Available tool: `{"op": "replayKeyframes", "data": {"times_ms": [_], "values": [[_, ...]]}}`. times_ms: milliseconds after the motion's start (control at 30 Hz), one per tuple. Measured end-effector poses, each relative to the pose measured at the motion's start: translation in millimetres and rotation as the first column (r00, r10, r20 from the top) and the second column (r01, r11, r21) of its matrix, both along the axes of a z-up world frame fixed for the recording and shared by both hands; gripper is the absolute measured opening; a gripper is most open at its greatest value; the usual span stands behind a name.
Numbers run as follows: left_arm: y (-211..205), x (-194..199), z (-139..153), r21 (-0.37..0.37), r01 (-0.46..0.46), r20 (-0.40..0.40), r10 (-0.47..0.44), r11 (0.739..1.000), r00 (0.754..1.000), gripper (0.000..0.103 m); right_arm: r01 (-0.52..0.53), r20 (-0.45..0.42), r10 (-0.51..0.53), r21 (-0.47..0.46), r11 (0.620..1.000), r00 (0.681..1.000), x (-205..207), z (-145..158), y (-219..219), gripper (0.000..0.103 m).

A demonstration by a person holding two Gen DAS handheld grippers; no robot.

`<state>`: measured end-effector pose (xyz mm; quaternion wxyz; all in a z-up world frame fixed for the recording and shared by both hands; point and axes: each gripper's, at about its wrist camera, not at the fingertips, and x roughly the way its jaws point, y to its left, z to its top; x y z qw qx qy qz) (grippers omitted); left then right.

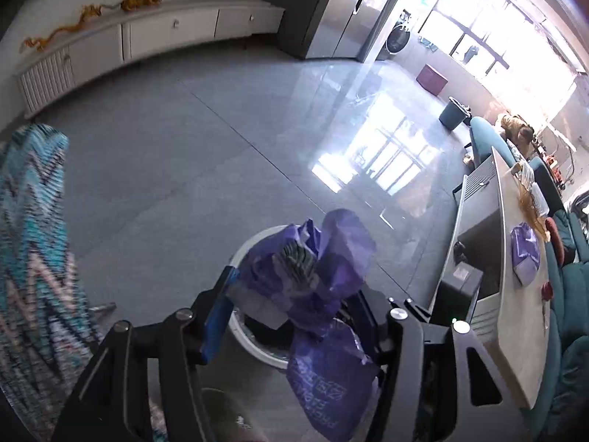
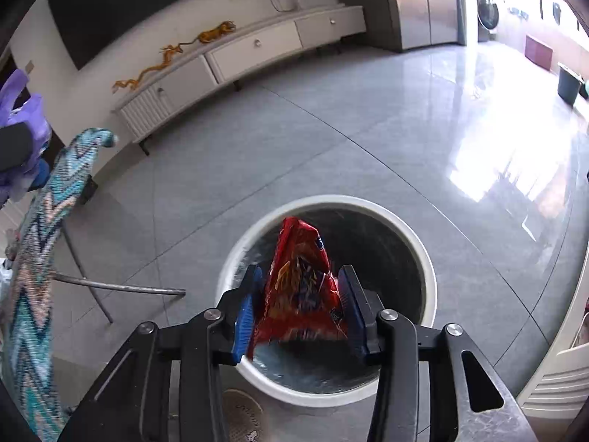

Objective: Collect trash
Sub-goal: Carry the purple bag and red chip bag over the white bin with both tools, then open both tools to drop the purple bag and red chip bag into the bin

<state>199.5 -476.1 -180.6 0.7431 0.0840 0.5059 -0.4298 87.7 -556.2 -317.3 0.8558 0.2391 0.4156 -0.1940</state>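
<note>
right gripper (image 2: 300,307): jaws loose around crinkly red snack wrapper (image 2: 300,283), right over round white-rimmed trash bin (image 2: 429,269) | left gripper (image 1: 294,294): crumpled purple plastic bag (image 1: 313,269) between its fingers, can't tell if pinched, over bin rim | beyond: wide open grey tile floor (image 2: 331,129) to white low cabinet (image 2: 254,46)

A grey tiled floor (image 2: 331,129) with a glossy sheen fills the room, and bright window light (image 1: 515,37) throws a glaring reflection across it. Along the white wall runs a long, low white cabinet (image 2: 254,46) with drawers; a golden dragon ornament (image 2: 173,55) lies on top, below a dark wall-mounted screen (image 2: 147,3). A tall grey cupboard (image 2: 416,3) stands beside it. A zigzag-patterned cloth (image 2: 33,265) hangs at the left. Teal sofas (image 1: 567,258) line the right side beside a pale wooden counter (image 1: 522,331).
</note>
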Motion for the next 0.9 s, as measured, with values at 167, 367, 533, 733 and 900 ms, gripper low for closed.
{"op": "replayKeyframes", "data": {"times_ms": [167,367,533,733,900], "values": [[-7,12,-21,-0.003,-0.013,-0.082,0.013,1.0,0.997,0.062,0.02,-0.026,-0.02,0.0,1.0,0.999,-2,-12,-6,0.051],[9,6,-8,-0.015,-0.01,-0.063,0.009,1.0,0.998,0.062,0.027,-0.026,-0.027,-0.007,1.0,0.999,-8,-10,-1,0.055],[14,8,1,-0.014,-0.02,-0.05,0.019,1.0,0.999,0.068,0.032,-0.005,-0.032,-0.029,0.999,0.999,-16,9,10,0.061],[-6,4,6,-0.007,-0.021,-0.033,0.021,1.0,0.999,0.068,0.07,0.005,-0.07,-0.045,0.996,0.998,-45,29,18,0.061],[-11,-2,10,-0.023,-0.007,-0.039,0.006,1.0,0.999,0.068,0.125,0.015,-0.124,-0.04,0.991,0.992,-86,40,17,0.062]]}}
